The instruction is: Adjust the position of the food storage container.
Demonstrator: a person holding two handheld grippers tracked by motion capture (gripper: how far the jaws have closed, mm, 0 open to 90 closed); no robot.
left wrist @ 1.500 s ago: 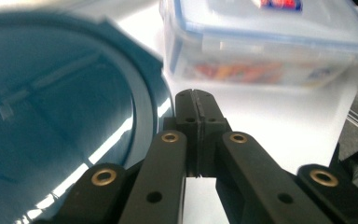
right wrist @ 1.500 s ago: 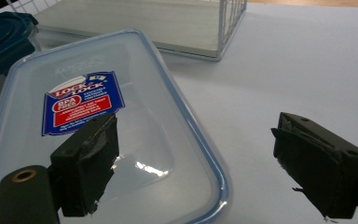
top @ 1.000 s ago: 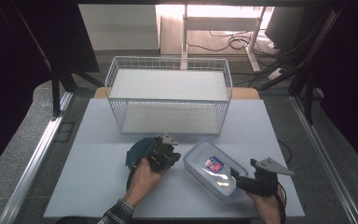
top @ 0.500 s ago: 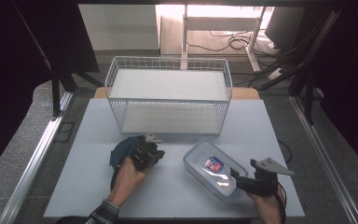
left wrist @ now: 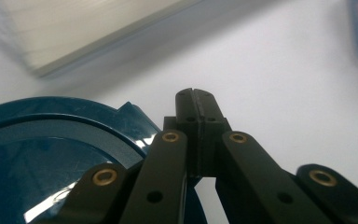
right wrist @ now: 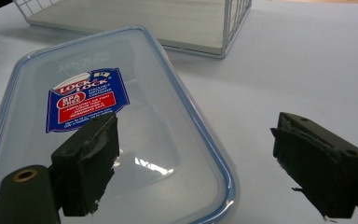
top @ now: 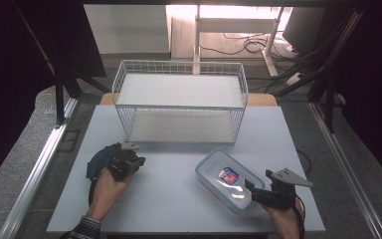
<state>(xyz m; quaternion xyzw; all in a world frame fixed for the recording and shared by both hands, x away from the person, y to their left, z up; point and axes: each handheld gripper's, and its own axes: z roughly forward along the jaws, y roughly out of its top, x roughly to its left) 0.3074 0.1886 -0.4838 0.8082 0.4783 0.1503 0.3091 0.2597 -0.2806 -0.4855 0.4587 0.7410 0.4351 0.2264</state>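
– Blue plastic first: where are we finding the lid [top: 98, 159]?

– We are finding it flat on the table [top: 179, 209], near the left edge and in front of the left corner of the wire basket [top: 179, 107]. The left gripper [left wrist: 196, 100] is resting over it with its jaws pressed together. The lid's rim is running under them on their left, and we cannot tell whether any of it is pinched between them.

– And the clear box [right wrist: 121, 116]?

– We are seeing it uncovered, lying at an angle on the right half of the table, well apart from the lid. The right gripper [right wrist: 196, 140] is holding its jaws wide across the box's near corner, one pad over the inside beside the label [right wrist: 86, 98] and the other outside over bare table. Neither pad is touching the rim.

– Which step are we reading here?

– We are judging it as the approach to a grip on the box wall, with the lid parked aside. The next move is calling for the right jaws to sink around the rim and close squarely, since a thin, smooth wall is likely to slip or tip.

– What room are we allowing?

– We are noting an open stretch of table between box and lid, free for sliding either one. We are also watching three limits: the near table edge just behind the right hand, the left edge beside the lid, and the basket's front wires.
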